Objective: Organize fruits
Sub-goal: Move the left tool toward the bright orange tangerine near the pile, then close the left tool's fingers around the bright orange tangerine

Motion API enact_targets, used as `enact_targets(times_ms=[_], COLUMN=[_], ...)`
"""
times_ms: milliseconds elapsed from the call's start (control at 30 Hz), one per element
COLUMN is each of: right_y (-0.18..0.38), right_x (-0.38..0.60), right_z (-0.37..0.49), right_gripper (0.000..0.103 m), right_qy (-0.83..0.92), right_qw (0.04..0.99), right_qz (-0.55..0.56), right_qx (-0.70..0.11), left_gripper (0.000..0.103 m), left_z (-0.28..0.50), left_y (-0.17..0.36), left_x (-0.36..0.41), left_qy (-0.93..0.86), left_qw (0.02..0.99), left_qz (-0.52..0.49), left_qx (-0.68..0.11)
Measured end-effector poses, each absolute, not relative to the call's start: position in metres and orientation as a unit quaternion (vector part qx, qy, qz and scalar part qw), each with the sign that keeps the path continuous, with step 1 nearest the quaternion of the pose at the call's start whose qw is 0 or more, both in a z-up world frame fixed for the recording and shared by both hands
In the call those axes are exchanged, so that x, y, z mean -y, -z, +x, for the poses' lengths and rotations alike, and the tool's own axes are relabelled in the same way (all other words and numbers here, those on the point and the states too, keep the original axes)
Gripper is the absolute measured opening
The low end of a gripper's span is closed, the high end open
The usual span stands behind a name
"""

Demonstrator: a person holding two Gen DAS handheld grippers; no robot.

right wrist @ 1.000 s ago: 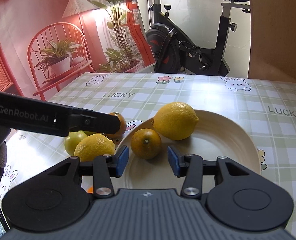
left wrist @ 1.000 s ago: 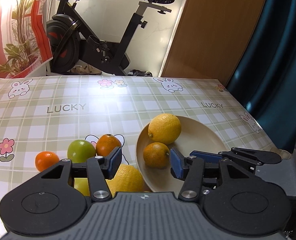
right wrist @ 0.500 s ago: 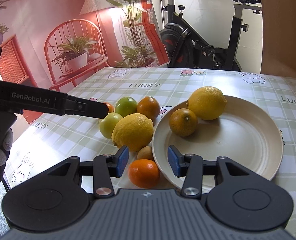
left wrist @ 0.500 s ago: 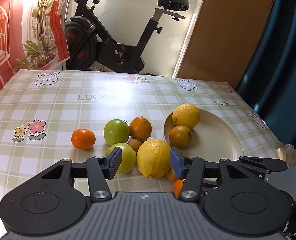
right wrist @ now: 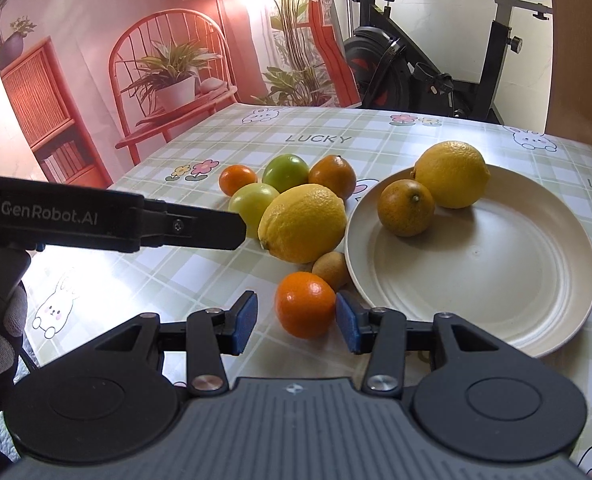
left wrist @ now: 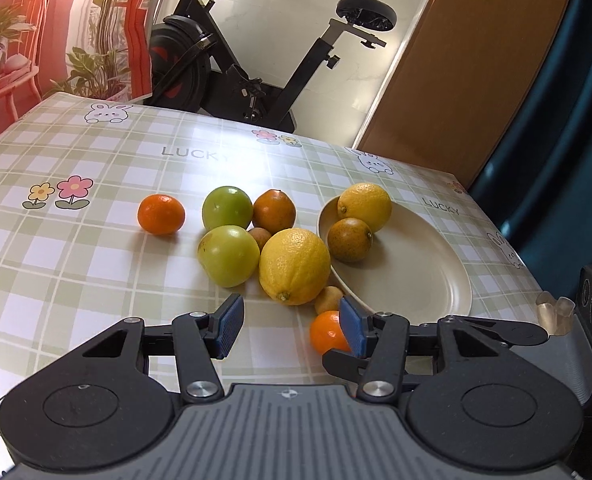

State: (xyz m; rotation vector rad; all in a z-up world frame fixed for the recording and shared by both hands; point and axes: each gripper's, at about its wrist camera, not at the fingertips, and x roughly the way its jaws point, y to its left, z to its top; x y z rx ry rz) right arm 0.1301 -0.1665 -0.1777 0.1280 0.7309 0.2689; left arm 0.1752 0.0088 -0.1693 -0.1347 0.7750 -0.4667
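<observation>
right tool (right wrist: 296, 322): spread, small orange (right wrist: 305, 304) between pads, untouched
left tool (left wrist: 292, 330): spread, empty
small orange: just beside plate (right wrist: 496, 280)

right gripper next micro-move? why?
Probably ease the right gripper forward and close on the small orange: it sits on the table between the open pads, untouched, beside the plate, which holds only a lemon and one orange.

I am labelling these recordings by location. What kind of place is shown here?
Probably a room in a home. An exercise bike stands behind a table with a cartoon "LUCKY" cloth, where fruit lies beside a plate. The red chair-and-plants wall looks like a printed backdrop.
</observation>
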Motion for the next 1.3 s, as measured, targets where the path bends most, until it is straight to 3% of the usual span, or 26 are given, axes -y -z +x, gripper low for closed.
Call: enact_targets(times_ms=[333, 800, 1233, 1300], right_y=[0.193, 0.194, 0.195, 0.195], right_x=[0.164, 0.160, 0.155, 0.155], right_z=[0.135, 0.134, 0.134, 0.134], right_gripper=[0.041, 0.040, 0.042, 0.042], right_qy=[-0.132, -0.160, -0.158, -0.158], right_qw=[0.925, 0.917, 0.917, 0.917], right_qz=[0.056, 0.067, 0.058, 0.058], right_qx=[-0.351, -0.360, -0.361, -0.362], left_gripper=[0.055, 0.054, 0.053, 0.049], left_z=[0.174, 0.182, 0.182, 0.181], left_y=[0.174, 0.198, 0.206, 0.205], left_x=[-0.006, 0.004, 0.014, 0.013], left_qy=[0.223, 0.243, 0.253, 0.255], left_qw=[0.898, 0.866, 0.864, 0.865], left_qz=[-0.065, -0.091, -0.083, -0.085], left_qx=[-0.373, -0.428, -0.428, -0.424])
